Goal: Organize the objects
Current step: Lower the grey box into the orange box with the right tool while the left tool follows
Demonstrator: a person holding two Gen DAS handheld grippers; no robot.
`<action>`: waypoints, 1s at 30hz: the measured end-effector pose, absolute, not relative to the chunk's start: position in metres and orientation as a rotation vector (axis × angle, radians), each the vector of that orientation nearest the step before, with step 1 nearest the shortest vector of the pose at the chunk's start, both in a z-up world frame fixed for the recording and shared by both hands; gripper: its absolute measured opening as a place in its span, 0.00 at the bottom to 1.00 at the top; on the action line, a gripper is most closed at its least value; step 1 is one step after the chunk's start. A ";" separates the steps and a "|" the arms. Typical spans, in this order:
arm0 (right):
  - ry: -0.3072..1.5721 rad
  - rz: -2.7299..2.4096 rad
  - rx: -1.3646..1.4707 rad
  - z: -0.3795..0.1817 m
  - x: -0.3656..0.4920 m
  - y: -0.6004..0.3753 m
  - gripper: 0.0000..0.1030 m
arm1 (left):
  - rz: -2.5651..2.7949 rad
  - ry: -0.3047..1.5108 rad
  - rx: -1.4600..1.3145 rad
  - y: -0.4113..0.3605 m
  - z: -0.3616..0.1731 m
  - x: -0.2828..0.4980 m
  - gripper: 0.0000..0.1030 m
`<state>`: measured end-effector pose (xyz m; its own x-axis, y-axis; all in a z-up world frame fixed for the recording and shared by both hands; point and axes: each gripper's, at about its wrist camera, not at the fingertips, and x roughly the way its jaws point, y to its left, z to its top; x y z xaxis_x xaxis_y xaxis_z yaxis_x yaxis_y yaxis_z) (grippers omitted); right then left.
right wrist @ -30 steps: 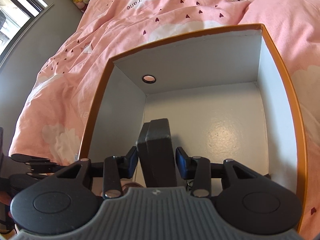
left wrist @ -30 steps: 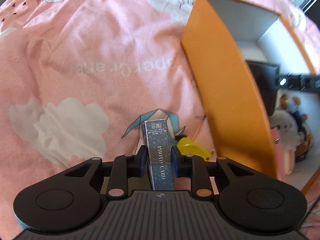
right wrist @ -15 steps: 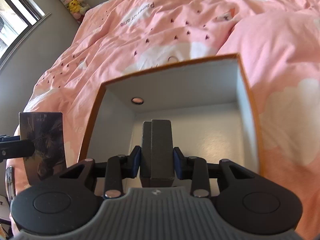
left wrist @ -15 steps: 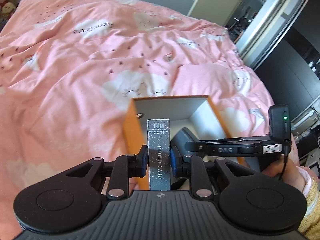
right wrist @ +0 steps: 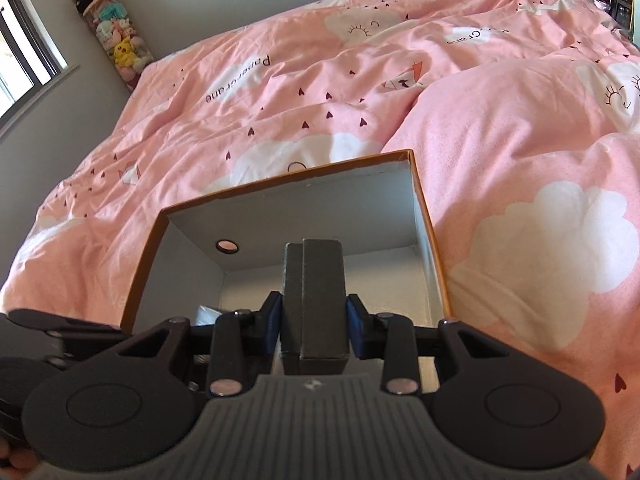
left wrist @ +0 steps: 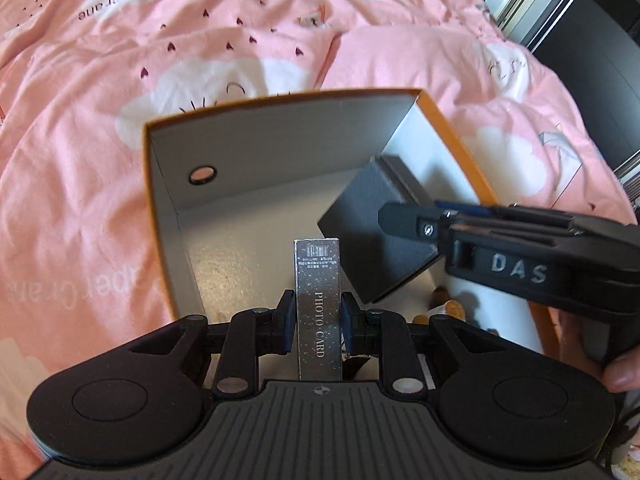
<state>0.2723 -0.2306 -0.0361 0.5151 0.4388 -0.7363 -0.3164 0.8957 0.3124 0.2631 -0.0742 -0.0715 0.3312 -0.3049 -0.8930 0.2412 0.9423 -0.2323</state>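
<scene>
Silver box (left wrist: 318, 304), lettered "PHOTO CARD": clamped in left tool (left wrist: 316, 322), now over the open orange box (left wrist: 448, 128), having been beside it earlier. Dark grey box (right wrist: 314, 300): clamped in right tool (right wrist: 314, 326), marked "DAS", whose jaws have just been closing. Pink duvet (right wrist: 500, 128) printed "Paper crane". Plush toys (right wrist: 116, 44) in grey-walled corner.

Black grippers (left wrist: 316, 328), blue-padded jaws, "DAS" lettering.

I find the orange box (left wrist: 160, 216) open-topped, its left floor bare; the right gripper (left wrist: 404, 220) and dark case (left wrist: 372, 236) obstruct its right side.
</scene>
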 end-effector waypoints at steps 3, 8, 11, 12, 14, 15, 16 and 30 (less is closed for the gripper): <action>0.922 0.450 0.152 -0.040 0.271 -0.229 0.35 | -0.355 1.218 -0.014 -0.082 -0.079 0.264 0.25; 0.920 0.460 0.162 -0.047 0.266 -0.226 0.35 | -0.328 1.254 0.083 -0.093 -0.088 0.264 0.27; 0.913 0.459 0.160 -0.049 0.262 -0.226 0.35 | -0.325 1.255 0.117 -0.096 -0.088 0.261 0.29; 0.912 0.460 0.161 -0.049 0.262 -0.226 0.35 | -0.327 1.256 0.130 -0.096 -0.087 0.261 0.29; 0.913 0.464 0.167 -0.049 0.262 -0.225 0.35 | -0.334 1.250 0.174 -0.098 -0.084 0.258 0.30; 0.914 0.466 0.174 -0.050 0.261 -0.226 0.35 | -0.335 1.239 0.200 -0.099 -0.082 0.257 0.30; 0.916 0.468 0.181 -0.051 0.261 -0.226 0.35 | -0.335 1.221 0.230 -0.100 -0.078 0.255 0.32; 0.980 0.546 0.360 -0.053 0.262 -0.226 0.35 | -0.395 1.091 0.312 -0.073 -0.043 0.247 0.38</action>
